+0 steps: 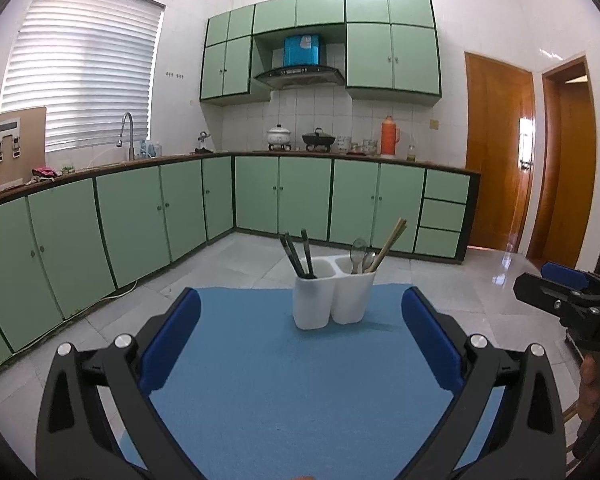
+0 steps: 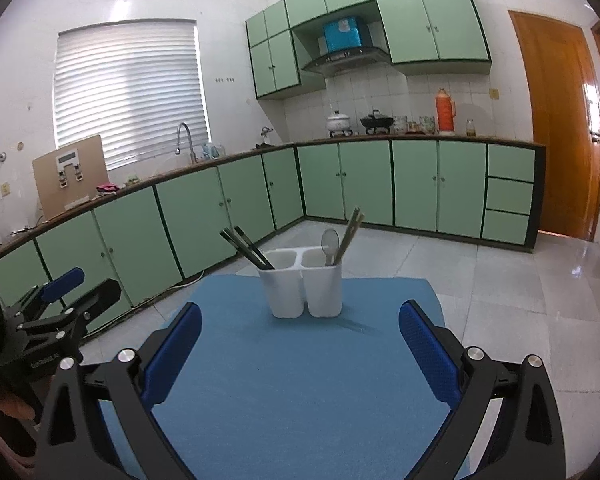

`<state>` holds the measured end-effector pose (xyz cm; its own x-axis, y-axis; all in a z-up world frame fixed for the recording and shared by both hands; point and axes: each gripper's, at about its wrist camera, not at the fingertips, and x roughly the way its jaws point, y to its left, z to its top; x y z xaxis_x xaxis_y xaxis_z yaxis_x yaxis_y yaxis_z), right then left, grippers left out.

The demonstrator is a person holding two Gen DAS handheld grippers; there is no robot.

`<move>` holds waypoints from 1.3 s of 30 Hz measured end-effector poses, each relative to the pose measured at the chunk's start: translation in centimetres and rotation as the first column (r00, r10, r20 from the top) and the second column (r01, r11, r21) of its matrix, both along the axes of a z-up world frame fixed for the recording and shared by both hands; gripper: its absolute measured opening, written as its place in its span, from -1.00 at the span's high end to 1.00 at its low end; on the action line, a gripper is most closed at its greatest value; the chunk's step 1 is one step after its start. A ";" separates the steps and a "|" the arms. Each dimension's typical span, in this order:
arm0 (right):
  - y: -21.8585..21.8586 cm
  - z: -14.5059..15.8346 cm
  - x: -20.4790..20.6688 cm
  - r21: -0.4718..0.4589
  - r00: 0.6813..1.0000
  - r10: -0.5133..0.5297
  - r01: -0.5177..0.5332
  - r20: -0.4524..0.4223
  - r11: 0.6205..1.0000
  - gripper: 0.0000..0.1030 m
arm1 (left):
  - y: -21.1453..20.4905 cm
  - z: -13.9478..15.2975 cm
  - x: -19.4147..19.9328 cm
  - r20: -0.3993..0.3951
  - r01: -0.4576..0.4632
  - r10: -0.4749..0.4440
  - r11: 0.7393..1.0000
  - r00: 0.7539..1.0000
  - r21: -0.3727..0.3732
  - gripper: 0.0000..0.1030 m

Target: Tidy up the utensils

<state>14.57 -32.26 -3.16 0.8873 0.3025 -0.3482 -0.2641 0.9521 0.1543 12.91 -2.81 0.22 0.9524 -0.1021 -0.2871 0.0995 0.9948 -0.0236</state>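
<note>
Jaws wide, empty on left gripper [image 1: 300, 300] and right gripper [image 2: 300, 316]; white holder [image 1: 332, 296] frame centre on blue mat [image 1: 276, 380], dark chopsticks [image 1: 298, 254] left compartment, spoons [image 1: 360, 254] right.

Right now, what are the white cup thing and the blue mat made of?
The white holder looks like glazed ceramic or smooth plastic: plain white with a soft sheen; I can't tell which. The blue mat looks like felt or foam: matte, faintly grainy, no shine.

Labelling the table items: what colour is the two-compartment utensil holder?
White; the utensil holder shows best in the left wrist view.
</note>
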 end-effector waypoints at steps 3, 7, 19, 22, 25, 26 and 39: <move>0.4 0.7 -1.2 -0.010 1.000 0.002 -0.002 0.029 1.000 -0.88 | -0.1 0.7 -0.9 0.021 0.004 -0.004 1.000 1.000 -0.004 -0.89; 0.7 1.6 -2.4 -0.011 0.998 0.012 -0.011 0.055 1.000 -0.88 | -0.1 1.3 -2.3 0.040 0.008 -0.007 1.000 0.999 -0.008 -0.89; 1.3 3.1 -5.4 -0.016 0.993 0.016 -0.014 0.115 1.000 -0.88 | -0.3 2.3 -5.3 0.092 0.006 -0.005 1.000 0.996 -0.012 -0.89; 1.5 3.1 -5.8 -0.019 0.993 0.016 -0.014 0.120 1.000 -0.88 | -0.5 2.4 -6.0 0.100 0.012 -0.012 1.000 0.995 -0.008 -0.89; 1.5 3.1 -6.3 -0.018 0.992 0.018 -0.015 0.126 1.000 -0.88 | -0.6 2.6 -6.5 0.107 0.015 -0.015 1.000 0.994 -0.006 -0.89; 1.3 3.2 -6.5 -0.018 0.992 0.018 -0.016 0.129 1.000 -0.88 | -0.6 2.7 -6.7 0.109 0.017 -0.017 1.000 0.994 -0.005 -0.89; 1.3 3.4 -7.6 -0.025 0.989 0.018 -0.014 0.144 1.000 -0.88 | -0.4 3.3 -8.2 0.134 0.020 -0.019 1.000 0.991 -0.012 -0.89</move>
<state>6.96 -30.93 0.25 0.9239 0.3102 -0.2239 -0.2972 0.9505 0.0907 4.72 -3.26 3.48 0.9800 -0.1241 -0.1556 0.1221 0.9923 -0.0221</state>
